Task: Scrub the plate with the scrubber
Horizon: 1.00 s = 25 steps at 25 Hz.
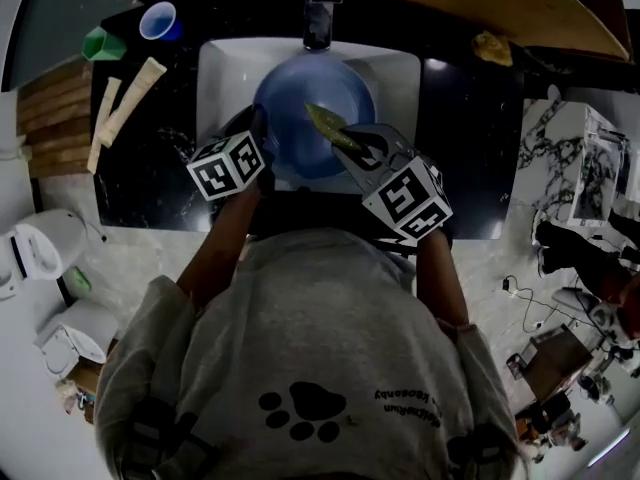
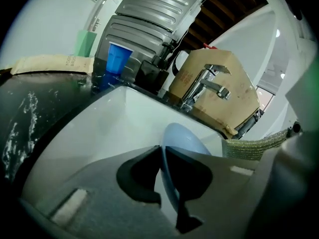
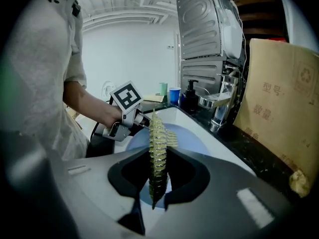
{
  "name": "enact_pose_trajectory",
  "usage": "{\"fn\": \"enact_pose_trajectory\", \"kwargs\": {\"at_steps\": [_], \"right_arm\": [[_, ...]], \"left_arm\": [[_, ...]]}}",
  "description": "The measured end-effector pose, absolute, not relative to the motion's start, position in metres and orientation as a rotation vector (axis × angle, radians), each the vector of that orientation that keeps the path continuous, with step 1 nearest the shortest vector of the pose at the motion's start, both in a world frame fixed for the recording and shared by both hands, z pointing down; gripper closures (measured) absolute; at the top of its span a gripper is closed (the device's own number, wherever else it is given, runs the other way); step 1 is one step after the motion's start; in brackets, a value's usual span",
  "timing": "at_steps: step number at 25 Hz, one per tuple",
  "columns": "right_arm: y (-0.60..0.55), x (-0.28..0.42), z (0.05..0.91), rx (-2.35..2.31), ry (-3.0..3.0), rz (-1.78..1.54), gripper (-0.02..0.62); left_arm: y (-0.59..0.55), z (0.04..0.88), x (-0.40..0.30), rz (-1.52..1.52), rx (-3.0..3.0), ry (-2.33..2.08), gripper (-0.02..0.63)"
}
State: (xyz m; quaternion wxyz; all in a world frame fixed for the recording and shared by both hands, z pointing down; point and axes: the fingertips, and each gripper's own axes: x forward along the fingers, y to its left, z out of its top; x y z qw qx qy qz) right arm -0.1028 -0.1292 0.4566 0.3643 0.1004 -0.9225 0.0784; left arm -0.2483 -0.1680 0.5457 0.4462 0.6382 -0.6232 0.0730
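A blue plate [image 1: 312, 113] lies in the white sink [image 1: 225, 63] under the tap. My left gripper [image 1: 258, 140] is shut on the plate's near-left rim; in the left gripper view the thin blue plate edge [image 2: 187, 138] runs between the dark jaws of the left gripper [image 2: 163, 156]. My right gripper [image 1: 352, 146] is shut on a yellow-green scrubber [image 1: 328, 126] that rests over the plate's inside. In the right gripper view the scrubber [image 3: 158, 146] stands on edge between the jaws of the right gripper [image 3: 158, 171], with the plate [image 3: 187, 141] behind it.
A chrome tap [image 1: 317, 13] rises at the sink's back. On the dark counter to the left stand a blue cup [image 1: 159, 22], a green cup [image 1: 103, 45] and tan packets [image 1: 130, 98]. A cardboard sheet [image 1: 500, 3] leans at the back right. A sponge piece [image 1: 492, 48] lies there.
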Motion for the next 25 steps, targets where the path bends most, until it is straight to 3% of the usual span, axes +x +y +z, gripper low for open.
{"fn": "enact_pose_trajectory", "kwargs": {"at_steps": [25], "right_arm": [[-0.157, -0.113, 0.528, 0.312, -2.292, 0.35, 0.523]], "left_arm": [[-0.182, 0.609, -0.266, 0.475, 1.533, -1.522, 0.575]]}}
